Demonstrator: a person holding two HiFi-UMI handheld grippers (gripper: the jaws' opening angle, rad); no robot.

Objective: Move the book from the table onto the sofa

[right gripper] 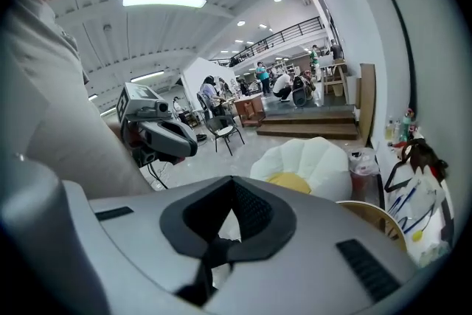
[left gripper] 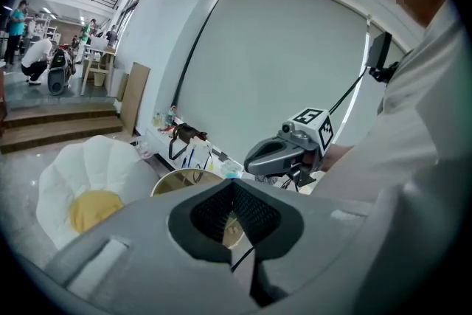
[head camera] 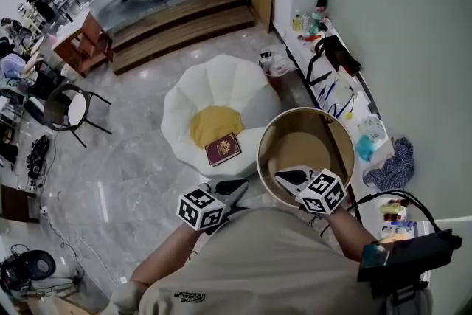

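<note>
A grey polished floor is covered in part by a white petal-shaped sofa, set just beside a round counter. The maroon book is laid on the sofa's yellow centre. The jaws of the left gripper and the right gripper are closed on nothing.

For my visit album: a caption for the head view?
Red book lies on the flower-shaped sofa; left gripper and right gripper, both shut, hover by the round table.
</note>
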